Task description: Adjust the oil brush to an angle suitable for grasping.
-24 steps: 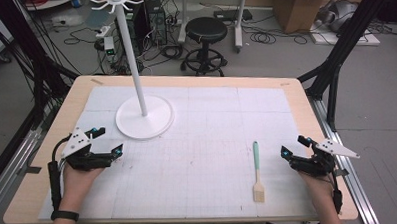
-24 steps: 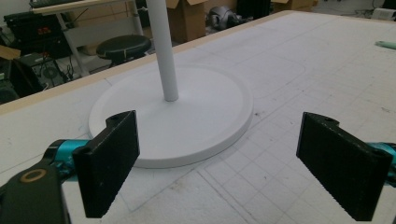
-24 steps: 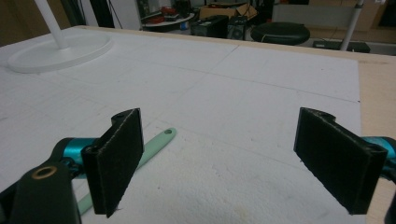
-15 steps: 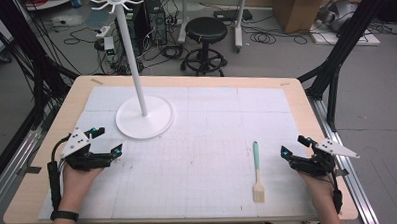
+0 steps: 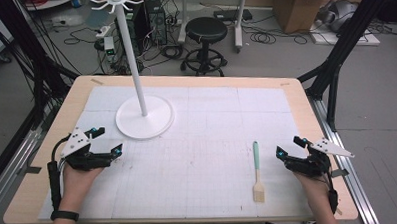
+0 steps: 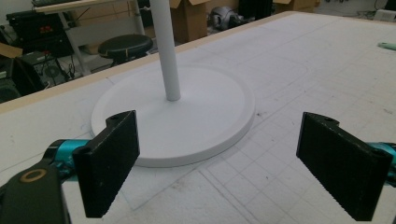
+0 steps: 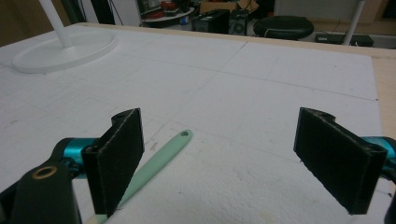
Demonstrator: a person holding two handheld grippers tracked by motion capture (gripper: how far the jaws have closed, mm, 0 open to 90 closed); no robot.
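**Both grippers wait open, brush lying free near the right one**

The right gripper [image 5: 288, 150] rests low at the table's right edge, near its front corner, jaws spread wide and holding nothing. Just beside it lies the brush [image 5: 257, 171], flat on the white gridded mat [image 5: 211, 116], mint handle pointing toward the far edge and pale bristle head toward the front edge. In the right gripper view the handle [image 7: 154, 161] runs past the left-hand jaw rather than between the two, so the gripper [image 7: 224, 163] probably has to shift sideways before it can close on it. The brush lies flat, so a grasp likely comes from above, across the thin handle.

The left gripper [image 5: 110, 141] sits near the table's left edge, likewise open and empty. Its own view shows its jaws [image 6: 217, 161] facing the round base of the white stand [image 6: 177, 116], close by but not touching. The stand [image 5: 144, 121] is upright on the far left part of the mat, its hooks up top perhaps meant for hanging the brush.

Compared with the earlier frames, nothing has visibly moved: both hands, the brush and the stand keep the same places.
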